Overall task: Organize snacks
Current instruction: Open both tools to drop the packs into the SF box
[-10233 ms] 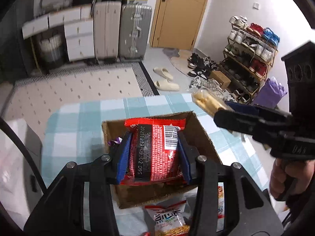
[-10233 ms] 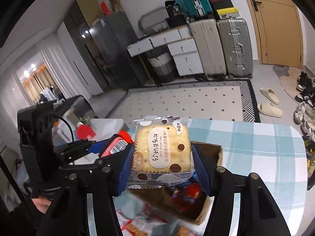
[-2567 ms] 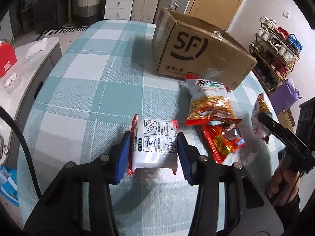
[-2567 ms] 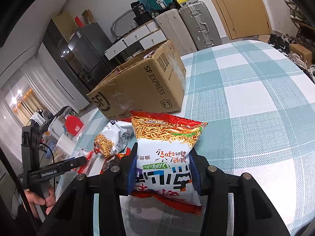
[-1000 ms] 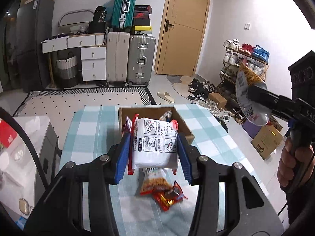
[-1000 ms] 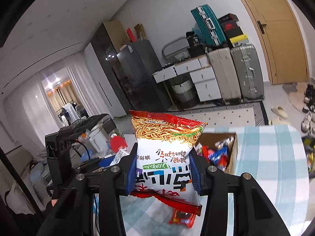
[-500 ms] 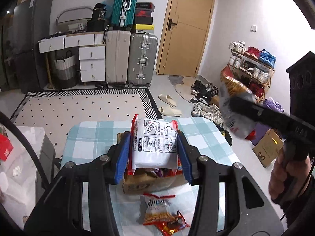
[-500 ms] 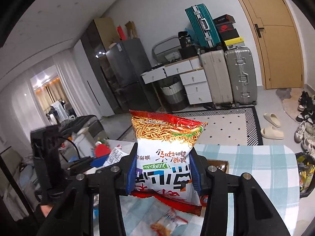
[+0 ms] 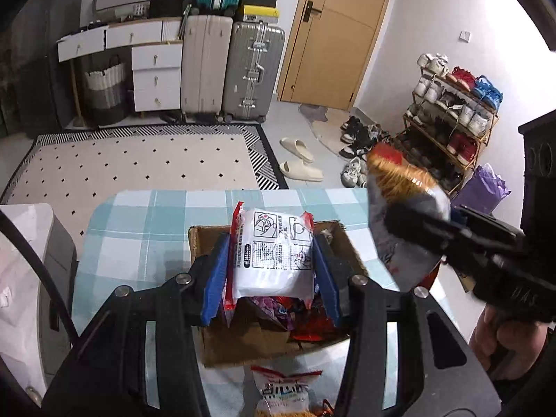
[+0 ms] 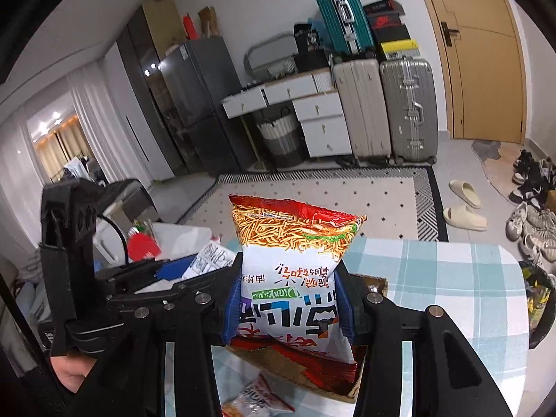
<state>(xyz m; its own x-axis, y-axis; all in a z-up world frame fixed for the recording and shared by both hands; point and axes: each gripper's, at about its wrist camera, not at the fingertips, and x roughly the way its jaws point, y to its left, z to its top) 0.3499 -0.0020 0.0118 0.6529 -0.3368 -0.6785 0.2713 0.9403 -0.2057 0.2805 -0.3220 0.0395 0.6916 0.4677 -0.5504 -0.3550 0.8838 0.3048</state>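
Note:
My left gripper [image 9: 271, 267] is shut on a white snack packet with red ends [image 9: 272, 253] and holds it above the open cardboard box [image 9: 243, 344], which holds several snacks. My right gripper [image 10: 288, 299] is shut on a white and red noodle-snack bag [image 10: 292, 271], held above the box's right side [image 10: 377, 283]. The bag also shows in the left wrist view [image 9: 403, 215], right of the box. The left gripper shows in the right wrist view [image 10: 173, 271] with its packet [image 10: 208, 255].
The box sits on a table with a teal checked cloth [image 9: 139, 229]. More snack bags [image 9: 285, 392] lie on the cloth in front of the box. A grey cabinet [image 9: 31, 253] stands left of the table. Suitcases, a shoe rack and slippers are on the floor beyond.
Both grippers have come down closer to the box with their snacks still held. The box now fills more of the left wrist view, right under the white packet.

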